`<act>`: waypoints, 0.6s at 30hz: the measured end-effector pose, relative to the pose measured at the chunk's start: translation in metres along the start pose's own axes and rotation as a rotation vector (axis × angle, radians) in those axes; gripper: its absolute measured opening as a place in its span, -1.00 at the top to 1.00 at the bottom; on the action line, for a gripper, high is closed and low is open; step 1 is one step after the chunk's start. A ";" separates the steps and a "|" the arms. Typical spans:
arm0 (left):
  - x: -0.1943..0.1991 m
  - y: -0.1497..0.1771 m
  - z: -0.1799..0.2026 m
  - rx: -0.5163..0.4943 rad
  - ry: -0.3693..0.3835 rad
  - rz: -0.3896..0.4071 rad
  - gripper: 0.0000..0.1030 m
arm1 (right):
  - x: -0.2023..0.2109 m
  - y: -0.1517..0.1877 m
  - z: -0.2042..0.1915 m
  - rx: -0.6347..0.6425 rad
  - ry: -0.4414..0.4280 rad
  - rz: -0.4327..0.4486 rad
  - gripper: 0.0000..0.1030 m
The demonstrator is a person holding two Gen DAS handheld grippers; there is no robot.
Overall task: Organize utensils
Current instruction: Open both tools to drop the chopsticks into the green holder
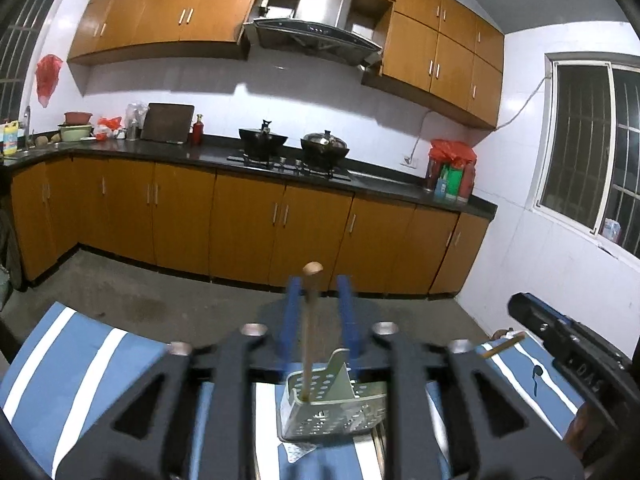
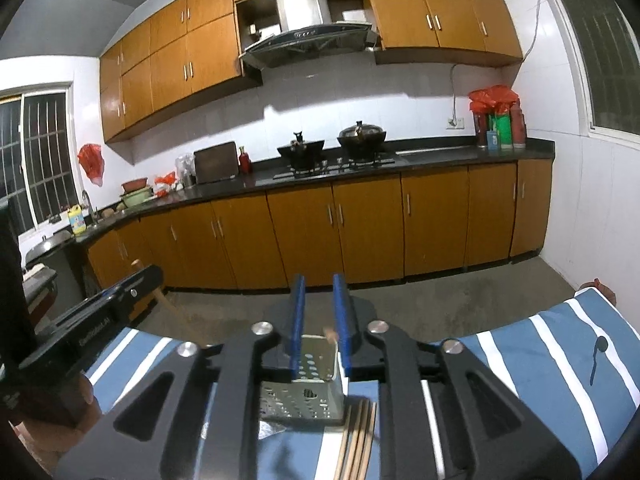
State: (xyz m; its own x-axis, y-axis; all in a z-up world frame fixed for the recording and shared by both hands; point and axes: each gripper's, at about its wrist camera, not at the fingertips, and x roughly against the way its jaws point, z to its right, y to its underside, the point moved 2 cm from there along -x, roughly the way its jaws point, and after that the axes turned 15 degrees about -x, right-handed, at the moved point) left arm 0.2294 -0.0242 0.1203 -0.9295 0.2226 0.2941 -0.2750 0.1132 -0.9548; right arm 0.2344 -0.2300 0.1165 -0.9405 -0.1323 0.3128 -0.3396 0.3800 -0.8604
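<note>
Left claw (image 1: pixel 320 304) parted, wooden stick (image 1: pixel 308 336) between fingers, tip in perforated metal holder (image 1: pixel 336 416). Right claw (image 2: pixel 319 312) parted, empty.

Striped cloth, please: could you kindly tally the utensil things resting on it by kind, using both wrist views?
Perforated metal holder: 1
Wooden-handled utensil standing in the holder: 1
Bundle of wooden chopsticks: 1
Black spoon: 1
Total: 4
</note>
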 end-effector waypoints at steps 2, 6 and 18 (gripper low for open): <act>0.005 -0.002 -0.002 0.002 -0.009 0.015 0.30 | 0.009 -0.003 0.002 -0.005 0.000 0.017 0.64; 0.016 -0.006 -0.009 0.024 -0.006 0.035 0.27 | 0.028 -0.008 0.012 -0.025 0.008 0.043 0.63; 0.071 0.046 -0.048 0.054 -0.137 -0.019 0.13 | 0.021 0.074 0.085 -0.069 0.189 -0.176 0.53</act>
State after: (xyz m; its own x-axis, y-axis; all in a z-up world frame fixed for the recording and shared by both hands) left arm 0.1623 0.0431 0.0994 -0.9479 0.0866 0.3067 -0.3020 0.0627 -0.9512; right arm 0.1894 -0.2828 0.0252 -0.8471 -0.0318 0.5306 -0.4910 0.4290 -0.7582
